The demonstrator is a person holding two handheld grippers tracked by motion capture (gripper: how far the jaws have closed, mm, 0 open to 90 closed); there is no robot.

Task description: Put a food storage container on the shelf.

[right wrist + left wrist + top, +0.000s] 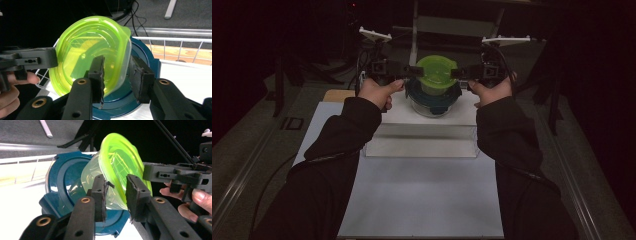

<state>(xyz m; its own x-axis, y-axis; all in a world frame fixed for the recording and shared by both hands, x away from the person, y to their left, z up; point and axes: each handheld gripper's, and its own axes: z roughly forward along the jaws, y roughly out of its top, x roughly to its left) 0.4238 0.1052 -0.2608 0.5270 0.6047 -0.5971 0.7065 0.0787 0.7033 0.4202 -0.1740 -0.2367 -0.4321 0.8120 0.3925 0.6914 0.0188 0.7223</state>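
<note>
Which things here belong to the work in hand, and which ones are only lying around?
In the work:
- green container
- blue-lidded container below it
- left tongs
- right tongs

Only around:
- white table
- clear raised platform
- wooden board
- wire rack

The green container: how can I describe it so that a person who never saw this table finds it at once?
Start at the white table and go to its far end, where a glass bowl with a blue lid stands. The green container is just above that lid, tilted, between the left gripper and the right gripper. It alone is bright translucent green.
</note>
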